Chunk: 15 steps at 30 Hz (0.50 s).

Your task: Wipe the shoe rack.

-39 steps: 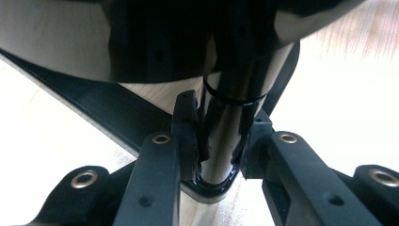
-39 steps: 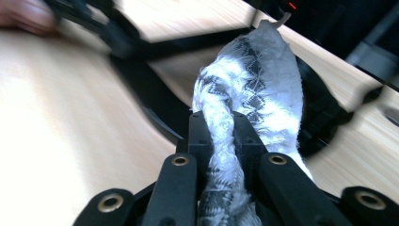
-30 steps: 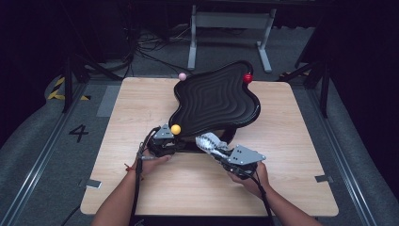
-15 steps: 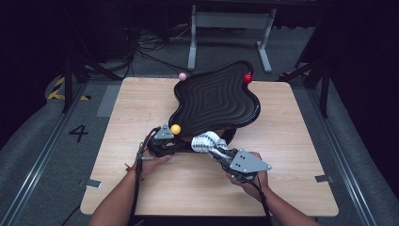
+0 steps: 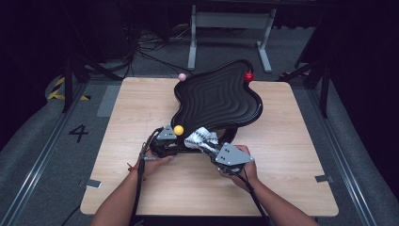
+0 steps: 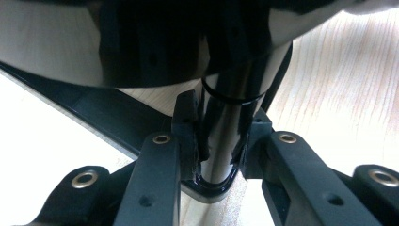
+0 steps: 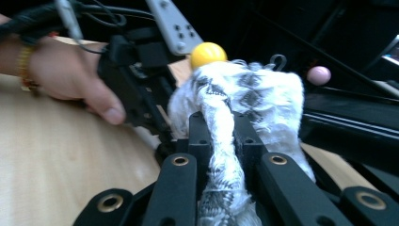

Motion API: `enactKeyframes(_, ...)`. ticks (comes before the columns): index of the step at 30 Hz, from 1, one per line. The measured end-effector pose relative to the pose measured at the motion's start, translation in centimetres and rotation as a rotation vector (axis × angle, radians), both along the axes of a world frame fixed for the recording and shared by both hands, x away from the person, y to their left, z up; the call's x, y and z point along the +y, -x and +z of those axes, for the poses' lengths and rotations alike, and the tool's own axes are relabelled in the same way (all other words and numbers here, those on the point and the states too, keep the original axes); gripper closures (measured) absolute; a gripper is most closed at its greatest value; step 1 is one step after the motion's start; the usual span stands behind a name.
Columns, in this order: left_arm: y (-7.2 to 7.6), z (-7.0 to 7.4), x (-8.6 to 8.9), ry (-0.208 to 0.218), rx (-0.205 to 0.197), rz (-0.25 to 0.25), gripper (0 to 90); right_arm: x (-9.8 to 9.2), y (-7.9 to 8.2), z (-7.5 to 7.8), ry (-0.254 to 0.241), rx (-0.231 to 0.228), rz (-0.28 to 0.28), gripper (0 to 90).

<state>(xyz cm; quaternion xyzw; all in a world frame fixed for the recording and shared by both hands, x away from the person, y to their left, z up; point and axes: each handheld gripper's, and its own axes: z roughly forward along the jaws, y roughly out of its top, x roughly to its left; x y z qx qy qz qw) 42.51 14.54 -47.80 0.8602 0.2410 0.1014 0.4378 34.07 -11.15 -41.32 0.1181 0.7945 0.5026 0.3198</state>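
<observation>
From the high view I see a black wavy tray (image 5: 221, 96) standing raised on a stand over the wooden tabletop (image 5: 291, 160), with a yellow ball (image 5: 178, 130), a pink ball (image 5: 182, 76) and a red ball (image 5: 248, 76) at its edge tips. My left gripper (image 5: 165, 142) sits at the tray's near left corner, just under the yellow ball. My right gripper (image 5: 207, 143) comes in from the right, carrying a white, grey-patterned cloth (image 5: 201, 138) against the tray's near edge.

In the left gripper view, my jaws are clenched around a glossy black post (image 6: 226, 136) of the tray's stand, pads pressing on both sides, with the tray's underside overhead.

In the right gripper view, my jaws are clamped on a twisted strip of the cloth (image 7: 226, 136), which bunches up ahead of them. Beyond it I see the yellow ball (image 7: 207, 54), the pink ball (image 7: 318, 75), and my left hand (image 7: 66, 75) on its gripper.
</observation>
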Motion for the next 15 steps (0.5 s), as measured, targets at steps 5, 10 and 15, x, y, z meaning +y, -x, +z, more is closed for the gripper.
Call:
enactKeyframes(5, 0.0, 0.0, 0.0, 0.001, 0.002, -0.003, 73.9, -1.2, -0.6, 0.1, -0.018, -0.004, -0.068, 81.7)
enactKeyframes(10, 0.0, 0.0, 0.0, 0.000, -0.001, -0.005, 73.9, -2.7, -0.8, 0.6, -0.048, -0.009, -0.109, 81.7)
enactKeyframes(15, 0.0, 0.0, 0.0, -0.002, -0.002, -0.006, 73.9, -4.4, -0.4, 1.3, -0.088, -0.041, -0.159, 81.8)
